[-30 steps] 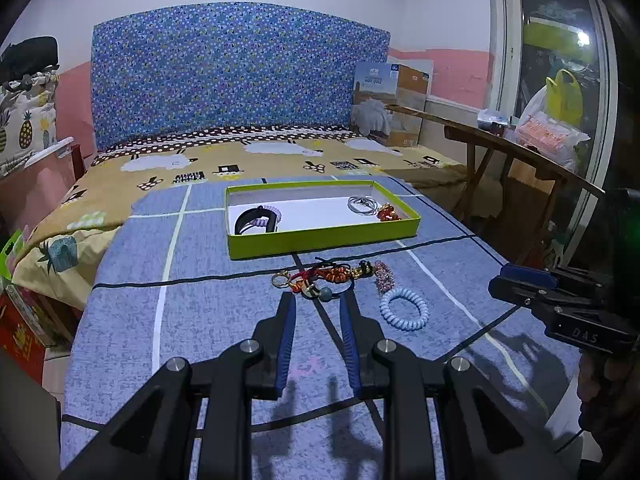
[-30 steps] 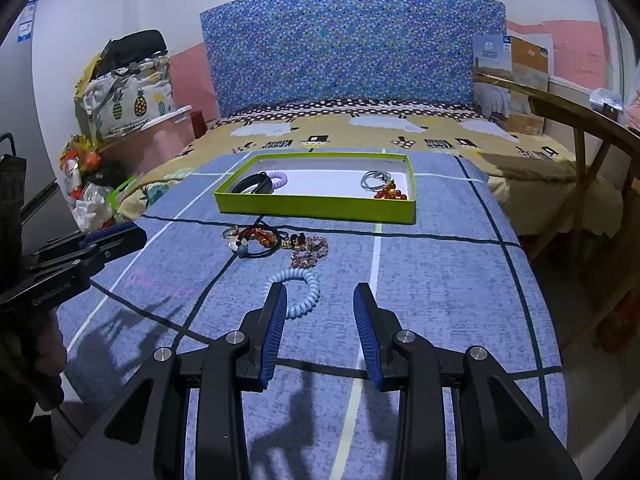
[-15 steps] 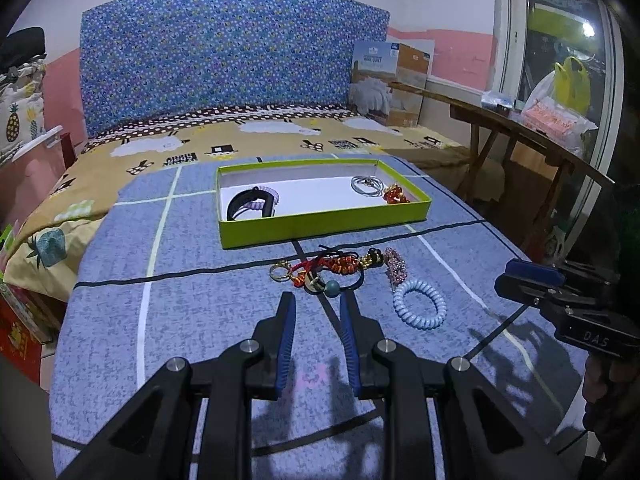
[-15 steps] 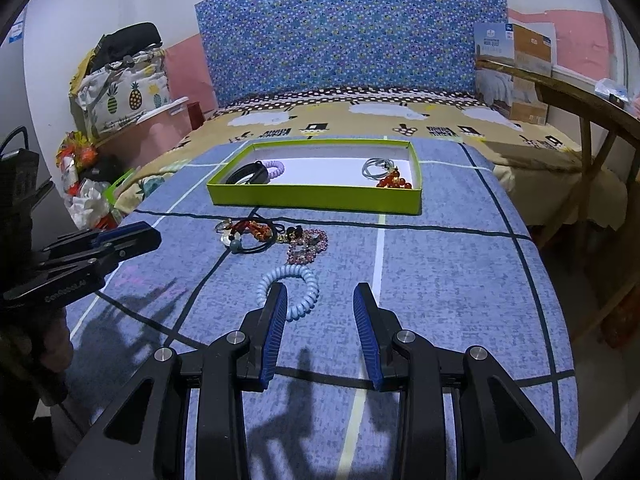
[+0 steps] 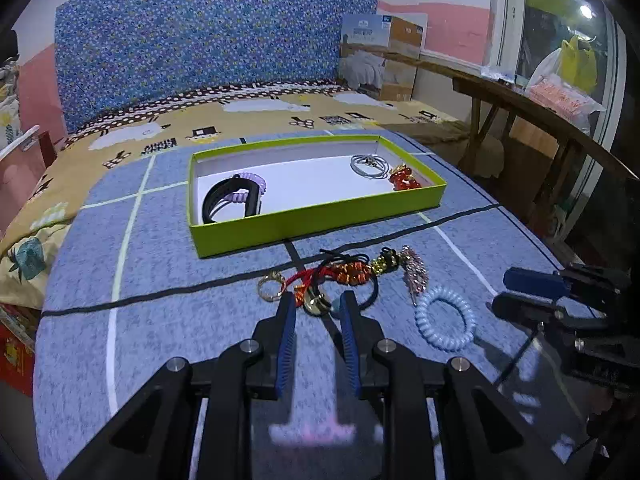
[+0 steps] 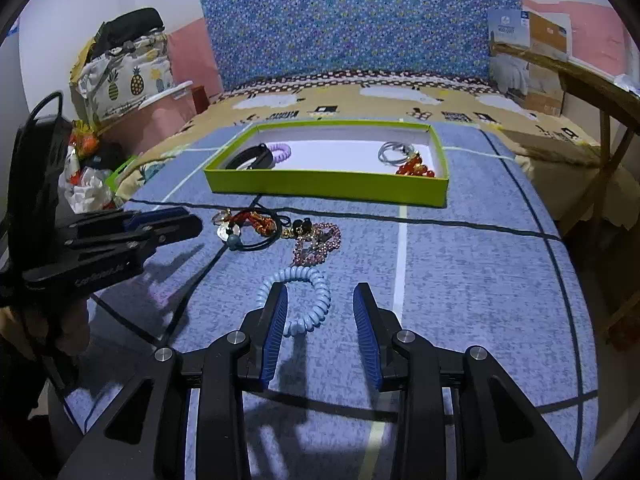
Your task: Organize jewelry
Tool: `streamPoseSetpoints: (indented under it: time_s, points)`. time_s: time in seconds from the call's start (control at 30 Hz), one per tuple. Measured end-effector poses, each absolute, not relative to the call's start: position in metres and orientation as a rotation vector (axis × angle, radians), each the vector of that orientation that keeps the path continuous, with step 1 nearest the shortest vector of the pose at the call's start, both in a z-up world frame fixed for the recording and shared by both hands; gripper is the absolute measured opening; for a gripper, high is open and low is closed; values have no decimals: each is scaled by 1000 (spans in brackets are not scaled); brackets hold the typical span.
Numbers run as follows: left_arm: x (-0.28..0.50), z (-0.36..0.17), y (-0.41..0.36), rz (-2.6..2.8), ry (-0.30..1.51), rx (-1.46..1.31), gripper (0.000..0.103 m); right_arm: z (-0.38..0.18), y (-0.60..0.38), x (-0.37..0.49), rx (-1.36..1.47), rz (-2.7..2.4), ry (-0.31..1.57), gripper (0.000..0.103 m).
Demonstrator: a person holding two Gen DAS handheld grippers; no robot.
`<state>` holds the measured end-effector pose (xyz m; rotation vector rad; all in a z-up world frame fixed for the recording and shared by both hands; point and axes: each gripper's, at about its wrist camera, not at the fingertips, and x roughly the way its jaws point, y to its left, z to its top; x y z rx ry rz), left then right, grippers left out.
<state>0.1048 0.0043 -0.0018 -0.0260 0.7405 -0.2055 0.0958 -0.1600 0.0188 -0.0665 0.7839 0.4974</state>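
A green tray [image 5: 320,220] [image 6: 320,190] lies on the blue bedspread, holding a black band, a purple coil tie, a silver ring and red beads. In front of it lies a tangle of loose jewelry [image 5: 344,274] [image 6: 256,226] with red cord, black elastic and a pink beaded piece [image 6: 316,242]. A light blue coil bracelet [image 5: 445,322] [image 6: 298,300] lies nearest. My left gripper [image 5: 318,304] is open, its tips just short of the tangle. My right gripper [image 6: 320,294] is open, over the blue coil bracelet.
The bed's blue patterned headboard [image 5: 200,48] is behind. A wooden table [image 5: 540,108] stands along the right side. Bags and a pink box [image 6: 132,80] are stacked at the left of the bed.
Both grippers have moved forward and down toward the loose jewelry. The left tips now reach the tangle, and the right tips now reach the blue coil bracelet.
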Motion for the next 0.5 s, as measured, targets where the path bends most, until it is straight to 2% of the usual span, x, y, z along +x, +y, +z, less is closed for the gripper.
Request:
streamPoseSetpoints:
  time_s: [0.43,0.5]
  points:
    - [139,-15,-5,-257,808,-1,24,2,-147,115,-110,510,859,33]
    - [140,-16,-7,-253,813,10,23,0,-146,117,-117,511,872,26]
